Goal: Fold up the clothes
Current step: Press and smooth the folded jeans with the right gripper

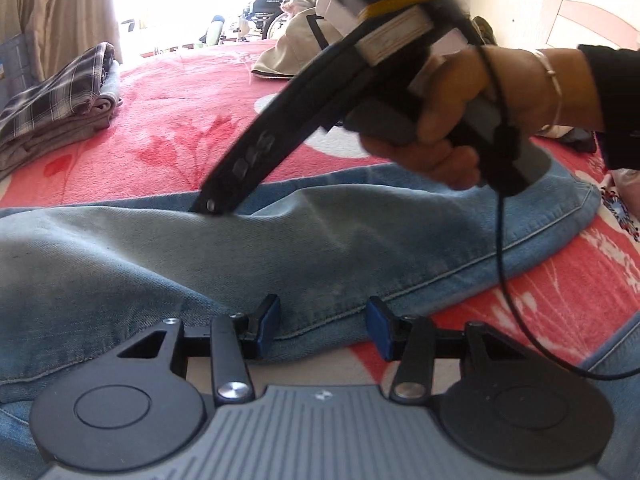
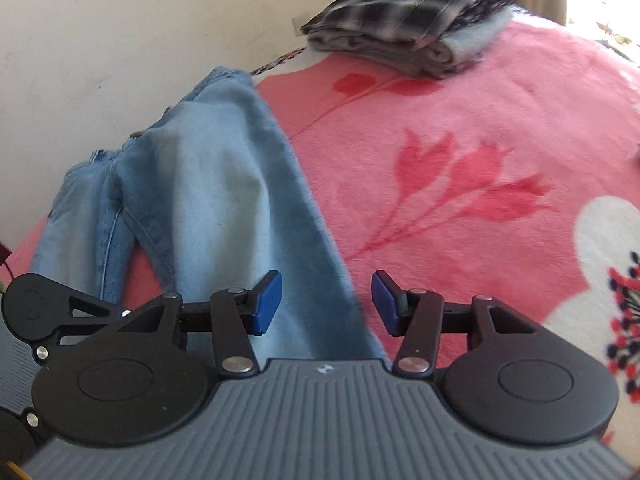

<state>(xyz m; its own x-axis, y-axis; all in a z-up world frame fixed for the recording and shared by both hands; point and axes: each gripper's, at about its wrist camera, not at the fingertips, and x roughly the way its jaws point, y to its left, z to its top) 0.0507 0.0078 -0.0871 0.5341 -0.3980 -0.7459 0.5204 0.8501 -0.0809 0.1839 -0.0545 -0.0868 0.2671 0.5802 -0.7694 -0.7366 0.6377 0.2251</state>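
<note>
The light blue jeans (image 1: 280, 248) lie spread on the pink floral blanket (image 1: 168, 136). Only the left wrist view shows a hand (image 1: 460, 120) holding the right gripper (image 2: 326, 304); the right view alone shows the jeans' waistband at ten o'clock. Both it and the left gripper (image 1: 322, 326) stand half open, holding nothing. Folded plaid clothes (image 2: 412, 24) sit at twelve o'clock. No writing is readable.

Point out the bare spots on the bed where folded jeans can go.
Widest bare stretch: pink blanket between the jeans and the folded pile. Smaller patch beside the jeans hem. Crowded: the beige clothing at the far edge.
</note>
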